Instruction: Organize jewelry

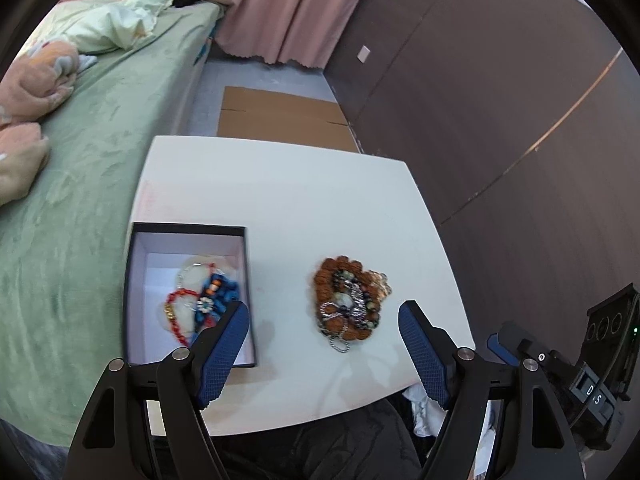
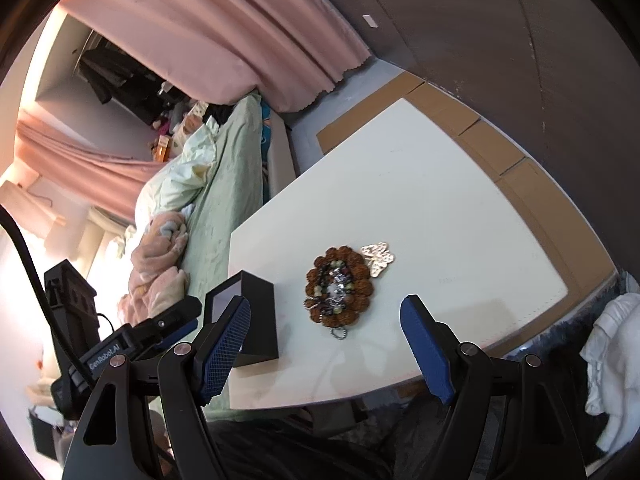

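Note:
A pile of jewelry lies on the white table: a brown bead bracelet, dark beads, a silver chain and a gold filigree piece. It also shows in the right wrist view, with the gold piece at its far side. A black box with a white inside holds several pieces: a red cord, blue beads and pale bangles. My left gripper is open and empty, above the table's near edge between box and pile. My right gripper is open and empty, just short of the pile.
A bed with a green cover runs along the table's left side. Flat cardboard lies on the floor beyond the table. A dark wall stands to the right. White cloth lies on the floor at the right.

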Available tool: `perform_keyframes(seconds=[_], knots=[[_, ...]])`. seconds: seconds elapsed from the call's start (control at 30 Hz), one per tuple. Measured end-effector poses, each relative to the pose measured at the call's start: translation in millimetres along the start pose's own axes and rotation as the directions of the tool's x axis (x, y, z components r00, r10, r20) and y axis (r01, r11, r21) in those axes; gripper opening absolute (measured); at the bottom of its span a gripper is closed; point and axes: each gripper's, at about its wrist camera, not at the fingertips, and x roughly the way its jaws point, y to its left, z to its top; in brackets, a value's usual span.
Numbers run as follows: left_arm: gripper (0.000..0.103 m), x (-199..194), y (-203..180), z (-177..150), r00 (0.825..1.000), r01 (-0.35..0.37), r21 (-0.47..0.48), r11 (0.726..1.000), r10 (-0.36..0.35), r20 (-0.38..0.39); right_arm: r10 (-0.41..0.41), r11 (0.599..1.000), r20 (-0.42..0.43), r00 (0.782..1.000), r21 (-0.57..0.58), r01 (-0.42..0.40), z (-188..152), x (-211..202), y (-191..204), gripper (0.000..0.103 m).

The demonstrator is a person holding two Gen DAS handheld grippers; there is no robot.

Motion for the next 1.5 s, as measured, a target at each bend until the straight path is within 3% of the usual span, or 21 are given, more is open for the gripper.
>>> perform_keyframes(seconds=[0.7,0.83,0.93,1.27,1.47,1.5], knots=[[0.077,33.6,-69.9,-1.6,0.999,0.000,0.097,0.995,0.004,-0.048,-0.007,0.993,0.069,0.998,0.114,-0.001,6.5,-39.9,-69.9,0.078],[0.055,48.9,-70.0,-2.3,0.996,-0.035,0.106,0.994,0.043,-0.076,-0.013,0.990,0.074,0.997,0.138,0.003,6.6,-39.4,-81.9,0.078],[0.046,62.2,-64.9,-4.7,0.993,-0.051,0.096,0.994,0.061,-0.105,-0.018,0.988,0.068,0.998,0.154,0.007,6.7,-35.8,-88.6,0.078],[0.044,99.1,-51.6,-13.8,0.972,-0.157,0.095,0.983,0.171,-0.162,-0.035,0.983,0.043,0.998,0.179,0.026,4.3,-24.0,-101.7,0.078],[0.035,116.4,-49.8,-14.2,0.956,-0.204,0.116,0.972,0.223,-0.191,-0.042,0.985,0.015,0.999,0.168,0.039,1.6,-11.9,-98.4,0.078],[0.030,117.7,-48.8,-13.7,0.953,-0.220,0.117,0.968,0.239,-0.187,-0.042,0.986,0.007,0.999,0.162,0.040,0.9,-8.6,-96.1,0.078]])
